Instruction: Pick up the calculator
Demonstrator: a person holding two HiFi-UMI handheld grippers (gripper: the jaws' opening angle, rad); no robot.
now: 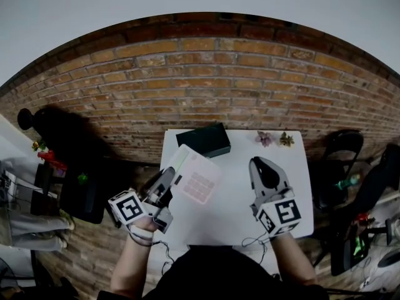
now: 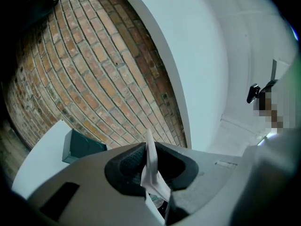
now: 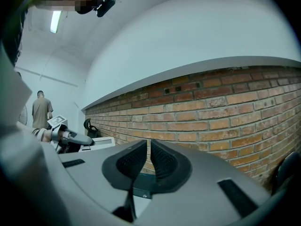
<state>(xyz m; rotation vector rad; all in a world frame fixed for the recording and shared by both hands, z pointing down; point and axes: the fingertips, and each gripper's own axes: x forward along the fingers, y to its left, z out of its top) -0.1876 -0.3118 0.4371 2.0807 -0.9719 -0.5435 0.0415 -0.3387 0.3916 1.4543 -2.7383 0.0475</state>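
Observation:
The calculator (image 1: 195, 177) is a white slab with pink keys, held up over the left part of the white table (image 1: 240, 208). My left gripper (image 1: 170, 181) is shut on its left edge. In the left gripper view the calculator (image 2: 151, 166) shows edge-on as a thin white strip clamped between the black pads of the left gripper (image 2: 149, 150). My right gripper (image 1: 262, 165) hovers over the right half of the table, apart from the calculator. Its jaws stand together in the right gripper view (image 3: 148, 147), with nothing between them.
A dark green box (image 1: 203, 140) lies at the table's far edge by the brick wall (image 1: 206, 80). Small flowers (image 1: 273, 139) sit at the far right corner. Black chairs (image 1: 340, 152) stand to the right. A person (image 3: 41, 109) stands far off.

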